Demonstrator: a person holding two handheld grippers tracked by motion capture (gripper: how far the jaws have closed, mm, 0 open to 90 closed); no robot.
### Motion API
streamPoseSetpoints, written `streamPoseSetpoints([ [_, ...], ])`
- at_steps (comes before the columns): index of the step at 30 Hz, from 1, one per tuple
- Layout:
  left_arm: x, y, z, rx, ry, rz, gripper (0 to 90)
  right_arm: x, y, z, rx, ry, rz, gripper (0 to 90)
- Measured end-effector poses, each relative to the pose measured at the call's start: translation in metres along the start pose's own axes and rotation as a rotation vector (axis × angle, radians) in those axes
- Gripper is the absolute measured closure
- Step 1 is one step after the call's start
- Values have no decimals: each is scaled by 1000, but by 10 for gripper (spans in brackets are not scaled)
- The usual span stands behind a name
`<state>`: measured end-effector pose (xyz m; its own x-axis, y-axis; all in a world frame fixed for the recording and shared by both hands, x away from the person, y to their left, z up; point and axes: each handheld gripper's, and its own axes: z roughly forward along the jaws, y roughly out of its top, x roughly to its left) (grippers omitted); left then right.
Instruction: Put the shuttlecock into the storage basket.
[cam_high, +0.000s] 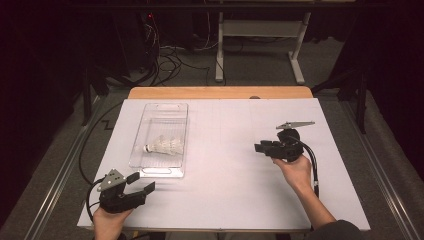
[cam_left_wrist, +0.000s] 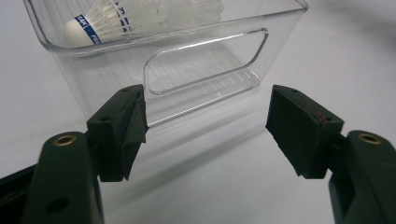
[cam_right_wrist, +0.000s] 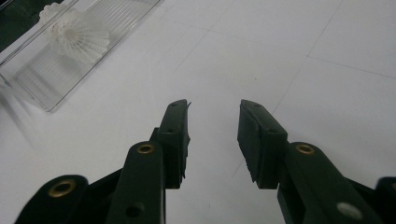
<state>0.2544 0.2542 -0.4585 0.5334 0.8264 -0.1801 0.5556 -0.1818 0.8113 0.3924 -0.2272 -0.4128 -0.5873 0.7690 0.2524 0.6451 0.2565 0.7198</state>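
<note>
a white shuttlecock (cam_high: 163, 145) lies on its side in a clear plastic bin (cam_high: 145, 167) on the left part of the white table (cam_high: 225, 165). its round cork tip with a blue band points to the bin's left wall, and its skirt fans out toward the right wall.

the left gripper (cam_high: 141, 183) sits low by the near left corner of the table, just in front of the bin's near end. its jaws are spread wide with nothing between them. in the left gripper view the bin's end wall with its cut-out handle (cam_left_wrist: 205, 60) stands right past the jaws, close but not touching.

the right gripper (cam_high: 260, 148) hangs over the bare right part of the table, well apart from the bin, and points toward it. its jaws are part way open – a clear gap, nothing held.

it looks like the shuttlecock is already put away, or is about to be taken out – i cannot tell which. both grippers are empty, so this is a step between grabs.

if the bin is next, the left gripper needs to slide ahead so one jaw goes through the handle hole and the other stays outside, then pinch the thin wall gently so the bin does not skid.
</note>
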Motion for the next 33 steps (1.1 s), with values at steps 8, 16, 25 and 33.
streamPoseSetpoints([
  [8, 0, 0, 0, -1, 0, 0, 298, -1, -5, -5, -7, -4, 1, 628],
  [16, 0, 0, 0, 0, 1, 0, 299, -5, -12, -9, -17, -15, 7, 618],
  [25, 0, 0, 0, 1, 1, 2, 298, -6, -18, -13, -14, -21, 2, 607],
  [33, 0, 0, 0, -1, 1, 0, 298, -8, -23, -16, -19, -28, 7, 593],
])
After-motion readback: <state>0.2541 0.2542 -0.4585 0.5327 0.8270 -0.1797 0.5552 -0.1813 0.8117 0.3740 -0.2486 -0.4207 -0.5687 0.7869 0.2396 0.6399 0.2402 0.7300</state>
